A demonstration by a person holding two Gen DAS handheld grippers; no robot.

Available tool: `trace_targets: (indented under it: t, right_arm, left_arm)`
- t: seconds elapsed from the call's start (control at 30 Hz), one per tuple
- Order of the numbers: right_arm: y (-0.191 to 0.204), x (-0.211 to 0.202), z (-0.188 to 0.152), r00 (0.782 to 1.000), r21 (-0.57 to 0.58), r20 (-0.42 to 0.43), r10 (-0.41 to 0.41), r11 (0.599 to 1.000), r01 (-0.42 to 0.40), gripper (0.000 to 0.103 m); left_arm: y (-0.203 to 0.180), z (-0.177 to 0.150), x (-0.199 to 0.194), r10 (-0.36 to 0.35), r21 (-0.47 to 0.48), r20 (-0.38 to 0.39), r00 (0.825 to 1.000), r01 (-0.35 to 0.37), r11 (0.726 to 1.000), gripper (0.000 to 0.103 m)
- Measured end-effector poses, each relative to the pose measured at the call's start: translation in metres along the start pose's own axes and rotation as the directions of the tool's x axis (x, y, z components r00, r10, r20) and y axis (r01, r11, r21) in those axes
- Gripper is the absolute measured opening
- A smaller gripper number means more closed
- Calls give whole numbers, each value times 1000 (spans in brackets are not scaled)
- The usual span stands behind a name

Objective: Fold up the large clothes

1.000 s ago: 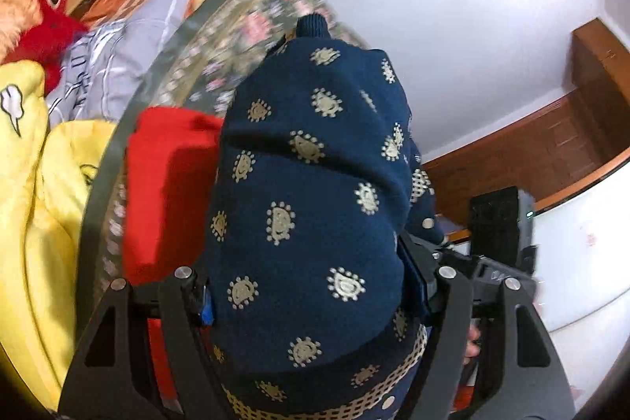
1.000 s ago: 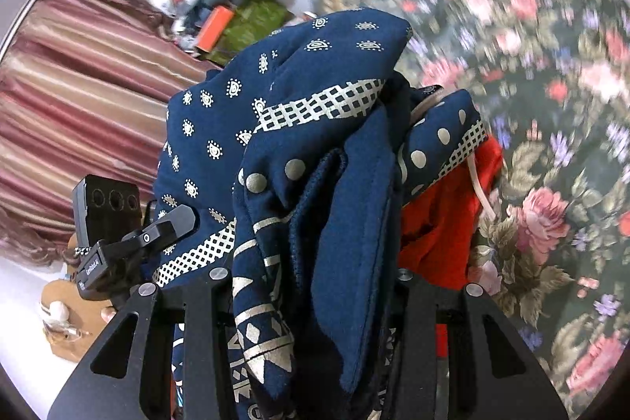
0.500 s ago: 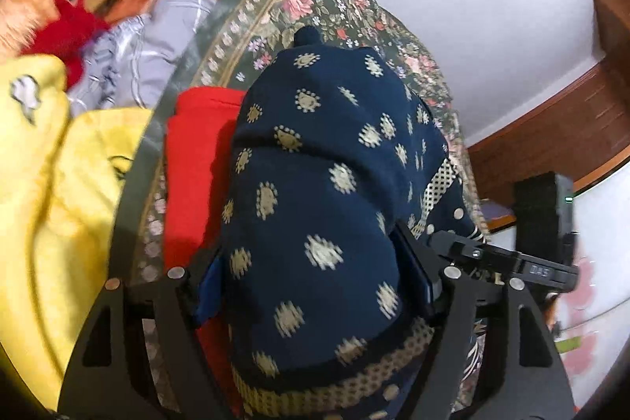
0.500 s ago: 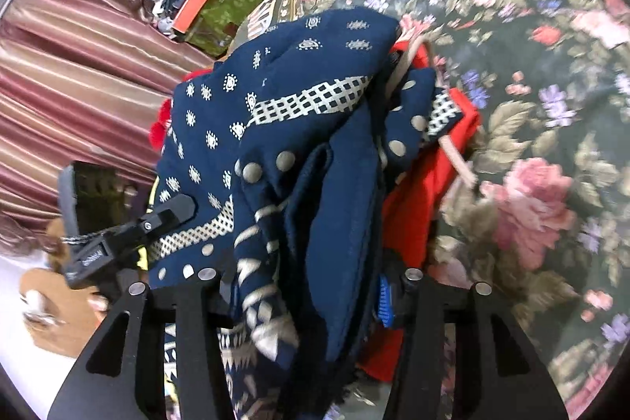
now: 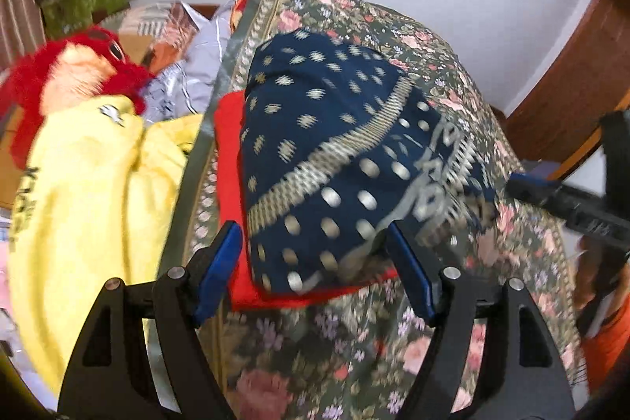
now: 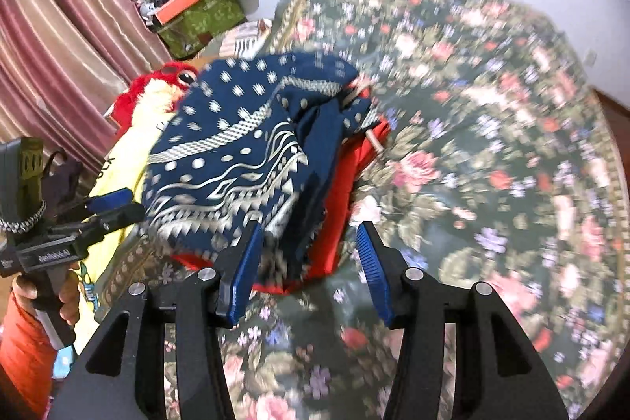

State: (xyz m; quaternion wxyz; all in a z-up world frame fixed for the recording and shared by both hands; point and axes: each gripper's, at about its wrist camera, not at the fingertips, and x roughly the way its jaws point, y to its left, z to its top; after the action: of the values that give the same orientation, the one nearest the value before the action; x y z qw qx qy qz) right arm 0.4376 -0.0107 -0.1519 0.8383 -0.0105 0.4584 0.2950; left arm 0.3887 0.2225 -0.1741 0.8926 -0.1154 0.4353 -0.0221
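1. step in hand, as i read it: stacking. the navy patterned garment (image 5: 334, 160) lies folded on top of a folded red garment (image 5: 228, 160), both on the floral bedspread (image 5: 453, 73). looks like the drop-off is done, claws just in front of the bundle.
2. left claw (image 5: 315, 266): spread wide, blue pads either side of the near edge of the navy bundle, not pressing it. nothing pinched. bit of motion blur, so exact gap to the cloth is hard to call.
3. right claw (image 6: 309, 266): spread too, jaws apart w/ the near corner of the navy/red stack showing between them, pads not squeezing cloth. empty as far as i can see.
4. in the right wrist view the other claw shows at far left, held in a hand (image 6: 47, 294) w/ an orange sleeve.
5. navy bundle's right side is untidy: loose flap and a pale cord (image 6: 374, 140) poke out over the red edge.
6. other stuff: yellow garment (image 5: 90, 184) left of the stack off the bedspread edge, red plush toy (image 5: 71, 73) behind it.
7. next move, my guess: either tuck that loose flap + square the stack, or go for the next large item, prob. the yellow one. needs both claws kept wide, then a pinch on two corners/edges, not the middle.
8. risk: nudging the stack while pulling away could topple the fold.
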Motion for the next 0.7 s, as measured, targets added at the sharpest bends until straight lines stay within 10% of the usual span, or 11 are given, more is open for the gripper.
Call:
trace_targets:
  t: [0.33,0.7]
  right_arm:
    - [64,-139,-6,937,-105,348,-17,993,57,46]
    - [131,-238,-61,764,-178,644,34,978,107,46]
  left_arm:
    - [-59,-7,-139,-10,91,326,945,-21,996,74]
    - [-115,-63,-273,-45,167,660,750,-88,982,74]
